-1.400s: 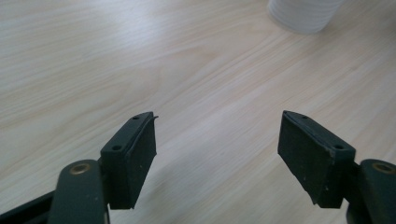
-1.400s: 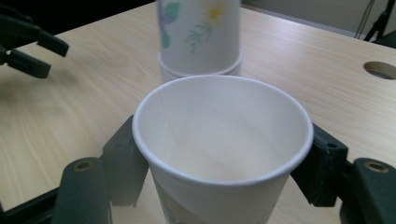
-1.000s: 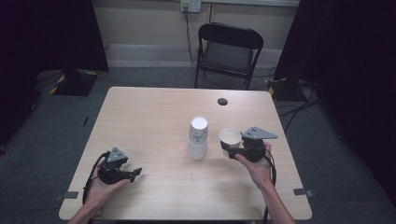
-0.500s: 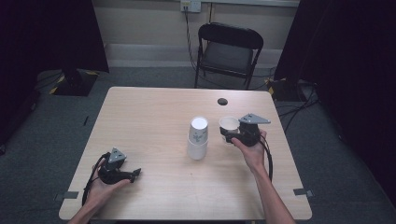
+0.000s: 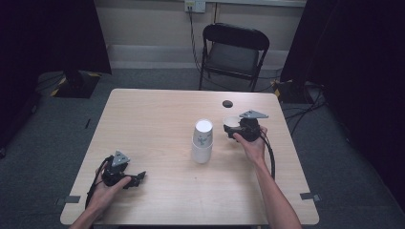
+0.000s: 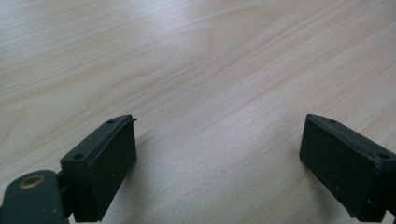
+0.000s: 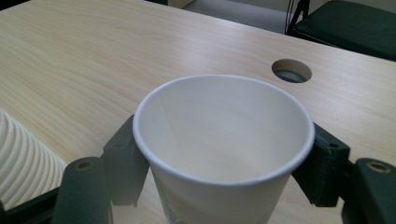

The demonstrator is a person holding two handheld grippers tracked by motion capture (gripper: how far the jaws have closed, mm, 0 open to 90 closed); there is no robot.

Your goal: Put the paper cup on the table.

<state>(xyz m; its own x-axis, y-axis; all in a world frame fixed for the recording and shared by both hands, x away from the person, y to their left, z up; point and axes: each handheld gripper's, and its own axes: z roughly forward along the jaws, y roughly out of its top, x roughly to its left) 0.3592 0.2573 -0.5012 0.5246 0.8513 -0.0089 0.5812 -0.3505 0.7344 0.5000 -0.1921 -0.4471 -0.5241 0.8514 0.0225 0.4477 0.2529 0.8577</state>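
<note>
A: Paper cup (image 7: 224,154) was held upright between the jaws of the right gripper (image 7: 224,186), its wall pressed from both sides just below the rim. Was the grip judged sound?

B: It was judged so. In the high view the cup (image 5: 231,123) was seen at the right gripper (image 5: 235,130), just right of the inverted stack of paper cups (image 5: 202,141) near the middle of the table (image 5: 157,119). Whether the cup's base touched the wood could not be told.

A: And the other claw?

B: The left gripper (image 6: 219,163) was seen released, its jaws having just been opening, with bare wood between them. It rested near the front left corner of the table, well apart from the stack (image 7: 23,158).

A: How was the step to be done well?

B: If the cup was meant to be set down, it was judged best kept level, lowered beside the stack without the ribbed wall being brushed, and kept clear of the cable hole (image 7: 291,71) beyond it. Squeezing harder was to be avoided, since a thin wall would likely be crushed.
</note>
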